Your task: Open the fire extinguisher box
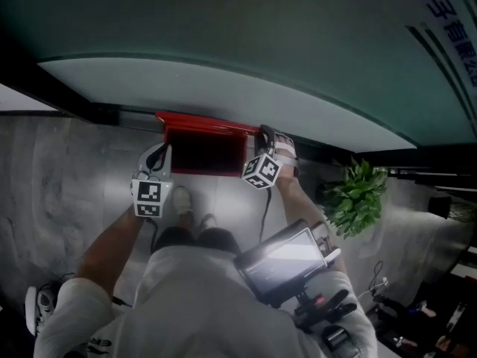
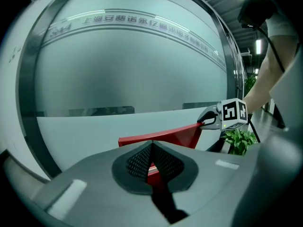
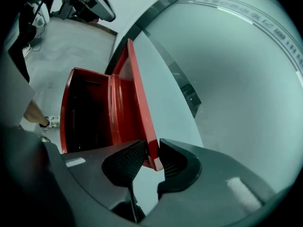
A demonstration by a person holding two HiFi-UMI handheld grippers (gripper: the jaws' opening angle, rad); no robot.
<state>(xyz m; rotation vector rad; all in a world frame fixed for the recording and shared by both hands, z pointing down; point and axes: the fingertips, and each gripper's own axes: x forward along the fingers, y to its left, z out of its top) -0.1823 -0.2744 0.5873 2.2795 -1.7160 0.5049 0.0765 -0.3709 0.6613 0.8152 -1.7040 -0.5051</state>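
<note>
A red fire extinguisher box stands on the floor against a frosted glass wall, its dark inside showing. Its red lid is swung up toward the wall. My left gripper is shut on the lid's left end, where the lid's red edge runs between its pads. My right gripper is shut on the lid's right corner; the thin lid sits pinched between its pads, above the box's hollow. From the left gripper view the right gripper shows at the lid's far end.
The curved glass wall rises right behind the box, with a black frame at its foot. A potted green plant stands to the right. The person's shoes are just in front of the box. A screen device hangs at the waist.
</note>
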